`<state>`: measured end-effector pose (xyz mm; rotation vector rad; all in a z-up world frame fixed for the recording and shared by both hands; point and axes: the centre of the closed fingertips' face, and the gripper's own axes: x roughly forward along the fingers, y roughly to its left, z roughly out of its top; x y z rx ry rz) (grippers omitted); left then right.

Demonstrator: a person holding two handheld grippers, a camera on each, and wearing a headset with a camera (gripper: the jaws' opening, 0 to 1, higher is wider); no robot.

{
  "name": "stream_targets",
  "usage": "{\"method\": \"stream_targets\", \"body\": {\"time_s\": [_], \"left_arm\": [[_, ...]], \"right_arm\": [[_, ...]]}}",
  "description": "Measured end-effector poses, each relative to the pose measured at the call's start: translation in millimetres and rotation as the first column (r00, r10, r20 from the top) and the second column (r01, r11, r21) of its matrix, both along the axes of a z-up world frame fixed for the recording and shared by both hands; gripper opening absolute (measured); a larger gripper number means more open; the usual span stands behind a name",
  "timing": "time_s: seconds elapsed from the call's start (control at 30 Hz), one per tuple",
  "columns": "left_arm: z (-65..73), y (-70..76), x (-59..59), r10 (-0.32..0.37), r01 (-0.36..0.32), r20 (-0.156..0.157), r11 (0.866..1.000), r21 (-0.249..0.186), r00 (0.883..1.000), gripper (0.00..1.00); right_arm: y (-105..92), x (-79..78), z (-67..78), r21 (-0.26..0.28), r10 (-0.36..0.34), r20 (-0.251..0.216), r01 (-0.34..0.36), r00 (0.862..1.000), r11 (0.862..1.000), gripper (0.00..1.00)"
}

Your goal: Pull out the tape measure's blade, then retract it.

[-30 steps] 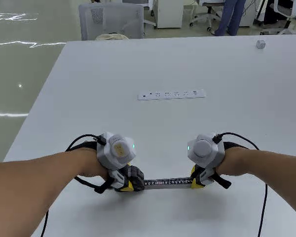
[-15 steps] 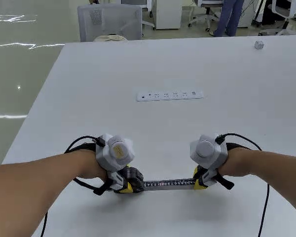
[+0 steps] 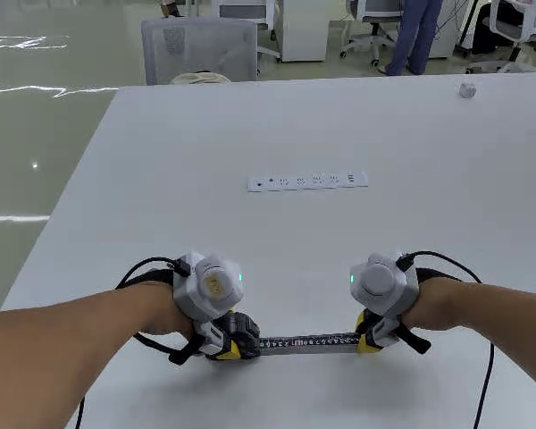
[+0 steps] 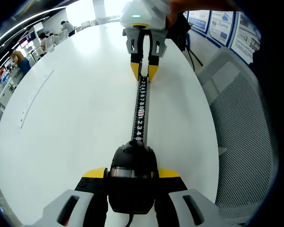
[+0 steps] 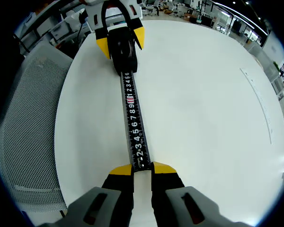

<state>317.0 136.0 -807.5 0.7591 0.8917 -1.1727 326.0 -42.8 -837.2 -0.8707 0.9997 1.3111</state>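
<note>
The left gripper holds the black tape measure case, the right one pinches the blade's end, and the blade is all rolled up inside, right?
Not rolled up: the blade is pulled out, stretching from the case in the left gripper to the right gripper, as the left gripper view shows.

Black case, silver blade with black numerals, white table.

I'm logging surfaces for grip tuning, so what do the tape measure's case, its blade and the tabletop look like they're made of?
The tape measure case looks like black plastic, possibly rubber-coated: matte, with moulded contours. The blade is probably thin painted steel: a pale, stiff strip with printed numerals and a slight sheen. The tabletop looks like white laminate: smooth, uniform and softly reflective.
</note>
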Motion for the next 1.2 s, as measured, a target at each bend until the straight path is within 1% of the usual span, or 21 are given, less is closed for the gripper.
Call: {"method": "stream_targets", "body": {"time_s": [0.63, 1.2], "left_arm": [[0.0, 1.0, -0.6, -0.003, 0.003, 0.002, 1.0, 0.003, 1.0, 0.35], [0.0, 1.3, -0.3, -0.002, 0.002, 0.001, 1.0, 0.002, 1.0, 0.35]], "right_arm": [[-13.1, 0.9, 0.1, -0.011, -0.011, 0.006, 0.011, 1.0, 1.0, 0.12], [-19.0, 1.5, 0.6, -0.012, -0.018, 0.006, 0.018, 1.0, 1.0, 0.12]]}}
